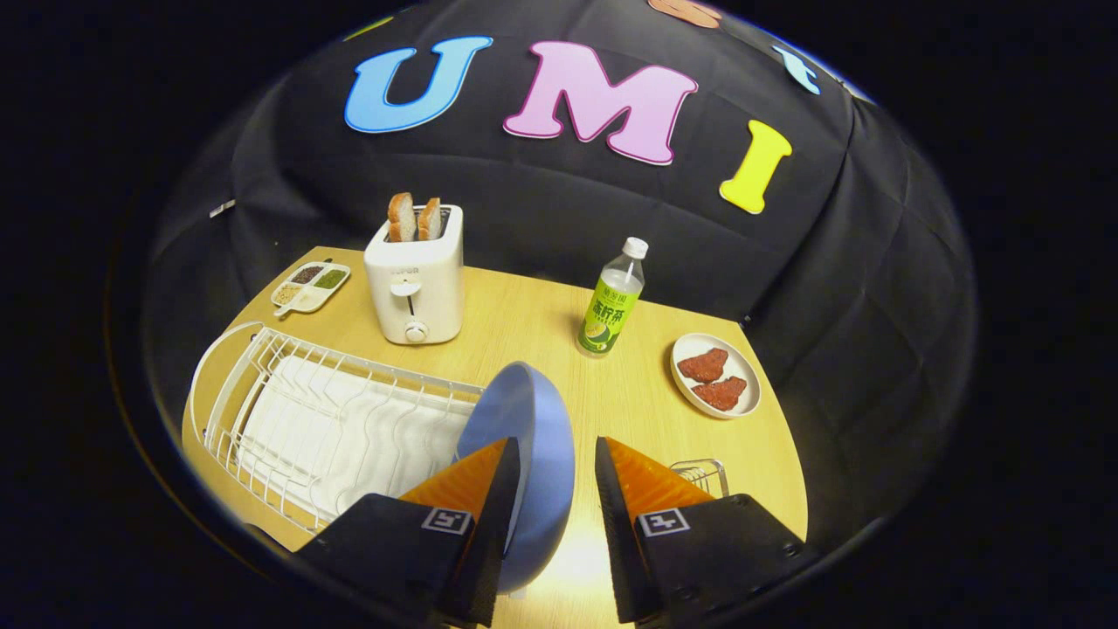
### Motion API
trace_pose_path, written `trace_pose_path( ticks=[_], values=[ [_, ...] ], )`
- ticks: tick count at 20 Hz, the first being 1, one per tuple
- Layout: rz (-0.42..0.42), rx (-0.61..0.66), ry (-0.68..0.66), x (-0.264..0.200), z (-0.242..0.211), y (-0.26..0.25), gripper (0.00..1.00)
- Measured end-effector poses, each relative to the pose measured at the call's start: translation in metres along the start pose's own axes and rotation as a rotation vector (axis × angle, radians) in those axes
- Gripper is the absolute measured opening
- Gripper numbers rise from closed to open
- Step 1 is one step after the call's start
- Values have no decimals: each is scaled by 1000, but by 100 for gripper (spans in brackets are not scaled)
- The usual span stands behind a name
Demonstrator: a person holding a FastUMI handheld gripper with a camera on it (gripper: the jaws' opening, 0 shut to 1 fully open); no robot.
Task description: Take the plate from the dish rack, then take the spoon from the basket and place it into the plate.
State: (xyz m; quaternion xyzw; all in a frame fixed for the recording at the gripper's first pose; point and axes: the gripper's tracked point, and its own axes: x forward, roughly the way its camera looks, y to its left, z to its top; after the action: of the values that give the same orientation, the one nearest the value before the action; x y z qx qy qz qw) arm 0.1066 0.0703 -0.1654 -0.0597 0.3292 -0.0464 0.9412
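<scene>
The gripper [554,459] is spread open. The blue plate [534,437] stands on edge against its left finger, beside the rack [306,419]. A white dish [714,374] holds two red pieces.

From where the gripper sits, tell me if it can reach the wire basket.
Probably not yet. The gripper has the round blue plate standing on edge between its open fingers, and the wire basket sits partly hidden behind one finger. Set the plate down first.
</scene>
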Motion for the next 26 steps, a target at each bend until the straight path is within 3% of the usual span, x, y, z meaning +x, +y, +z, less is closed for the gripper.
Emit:
trace_pose_path(
  ticks=[3,8,18,26],
  values=[
    [5,57,56,1,-7,6,40],
    [-71,106,38,1,0,2,28],
    [-203,-99,-116,-16,41,7,27],
    [-143,-18,-111,-22,45,-5,26]
  ],
)
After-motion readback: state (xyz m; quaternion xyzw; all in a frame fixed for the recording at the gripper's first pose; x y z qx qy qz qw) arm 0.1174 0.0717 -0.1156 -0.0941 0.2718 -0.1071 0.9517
